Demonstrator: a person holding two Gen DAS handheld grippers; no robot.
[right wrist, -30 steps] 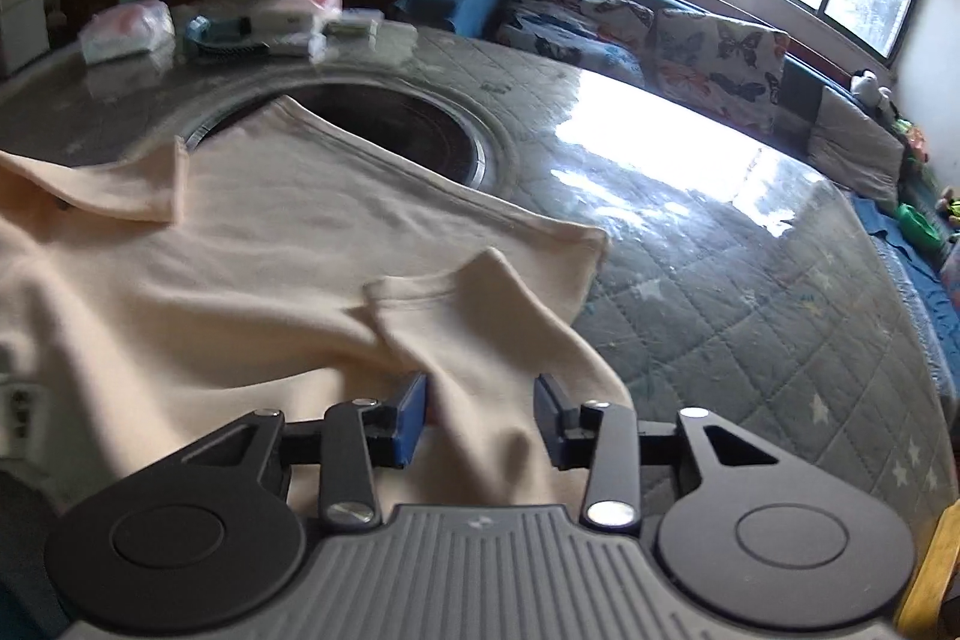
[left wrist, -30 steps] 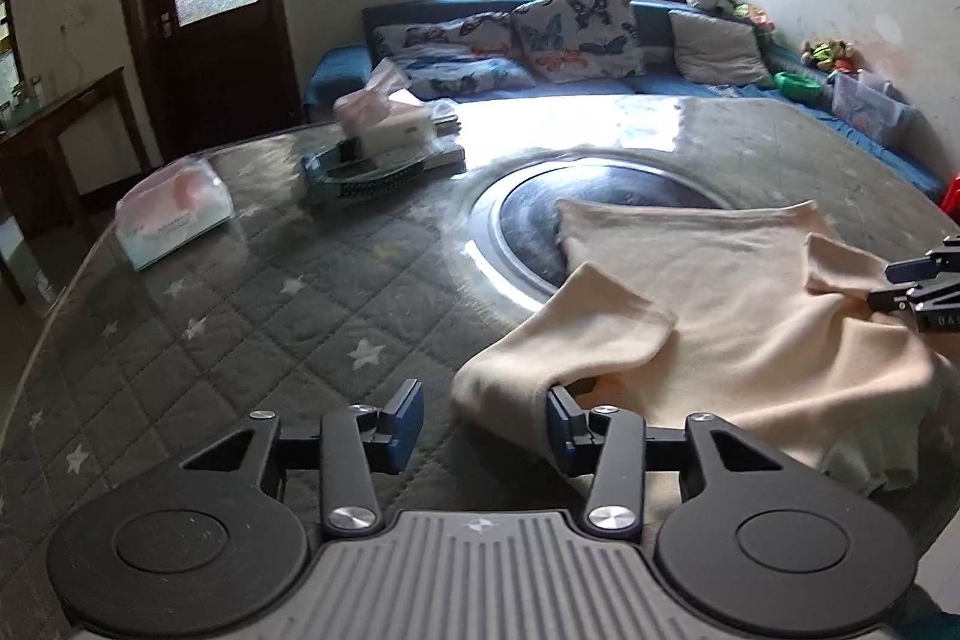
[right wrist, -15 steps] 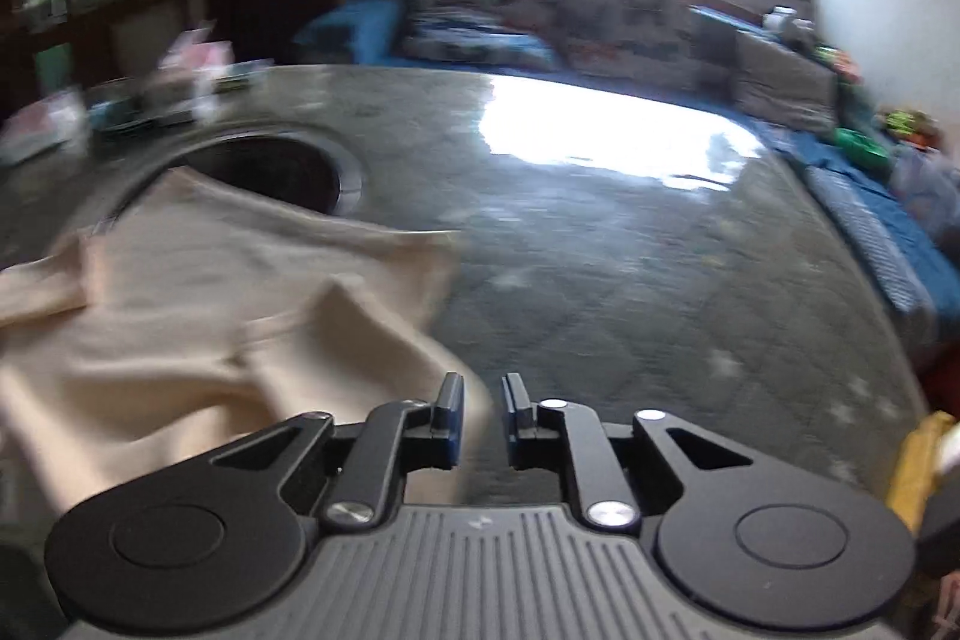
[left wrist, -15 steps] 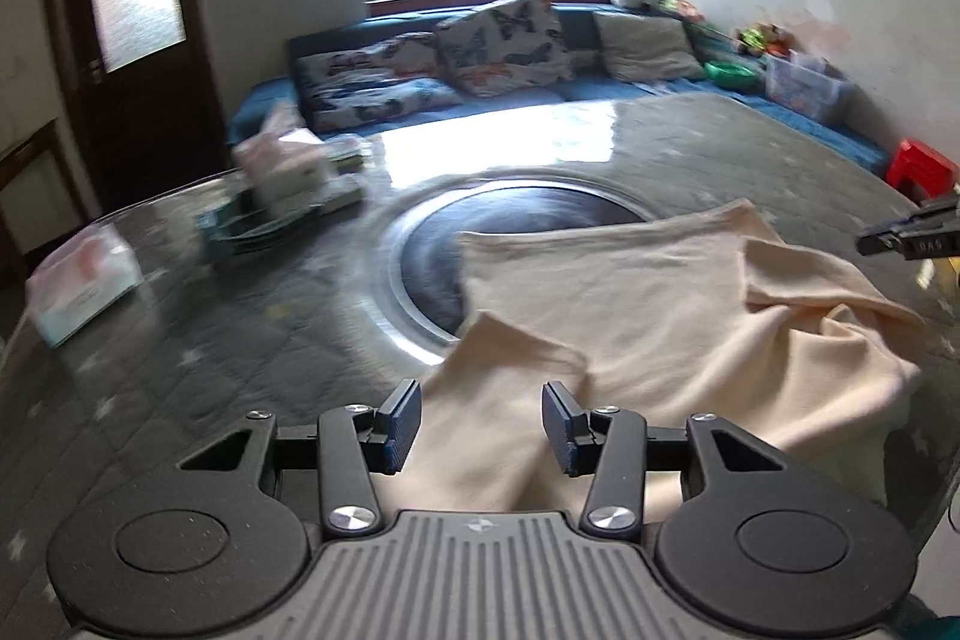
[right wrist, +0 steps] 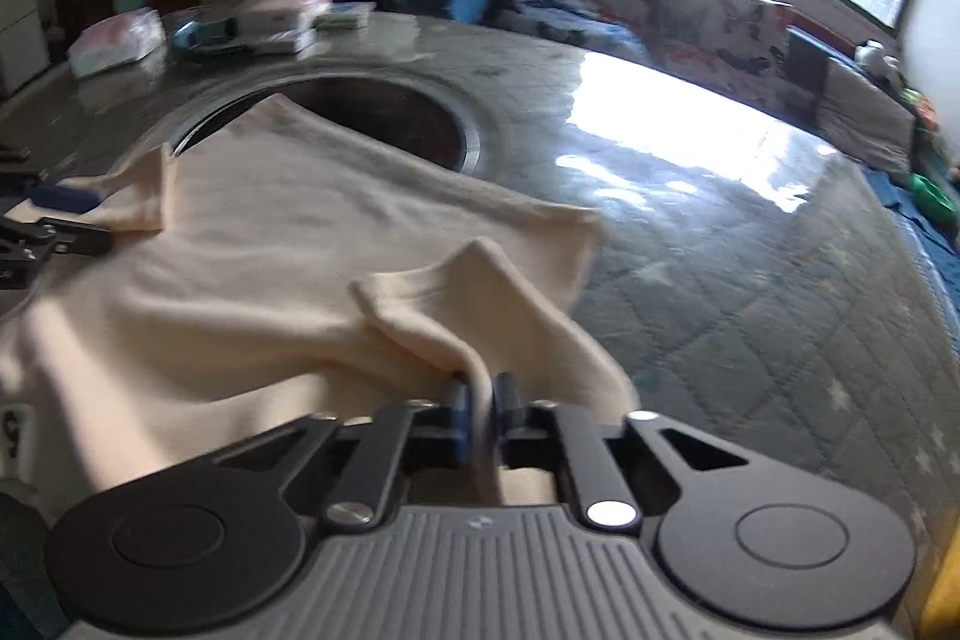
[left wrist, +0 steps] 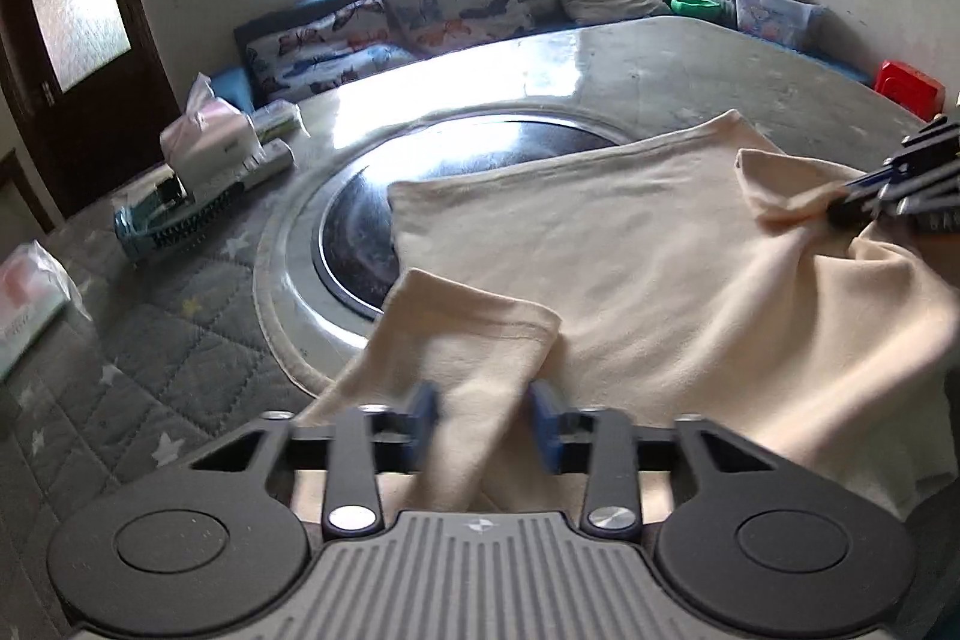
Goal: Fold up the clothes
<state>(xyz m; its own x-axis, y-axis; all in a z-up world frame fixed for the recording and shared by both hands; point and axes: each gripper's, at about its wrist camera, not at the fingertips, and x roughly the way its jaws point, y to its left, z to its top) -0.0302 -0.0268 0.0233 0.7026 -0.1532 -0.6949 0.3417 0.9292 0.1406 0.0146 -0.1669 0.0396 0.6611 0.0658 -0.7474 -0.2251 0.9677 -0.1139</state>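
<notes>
Right claw (right wrist: 480,421) pinching soft, limp cream knit garment (left wrist: 630,244) at sleeve fold; left claw (left wrist: 483,421) closing around other sleeve, near table edge.

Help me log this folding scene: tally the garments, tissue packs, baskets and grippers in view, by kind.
Cream T-shirt: 1
Tissue packs: 2
Teal basket: 1
Grippers: 2 (left gripper, jaws just closing with shirt fabric between them; right gripper, shut on the shirt)
Total: 6
</notes>
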